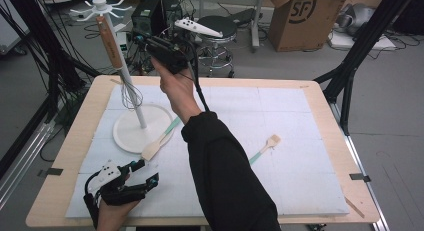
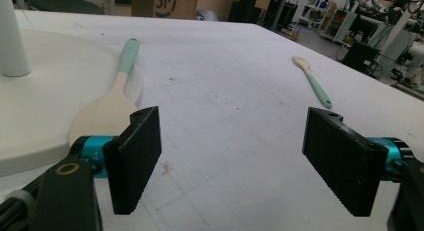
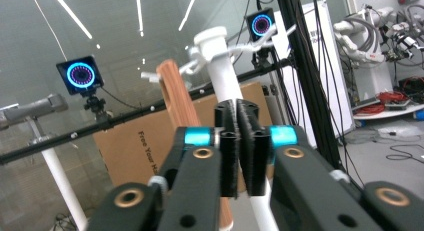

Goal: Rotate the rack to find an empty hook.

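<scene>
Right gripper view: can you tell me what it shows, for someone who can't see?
The right gripper has its two black jaws shut together with nothing between them. Just behind stands a white rack pole, with a whisk's wooden handle hanging from its hooks.

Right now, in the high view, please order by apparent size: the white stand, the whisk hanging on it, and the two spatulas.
1. White stand, largest.
2. Whisk.
3. Spatula leaning on the base.
4. Spatula lying alone, which looks a little shorter, though the two may be alike, so this last ranking is unsure.
</scene>
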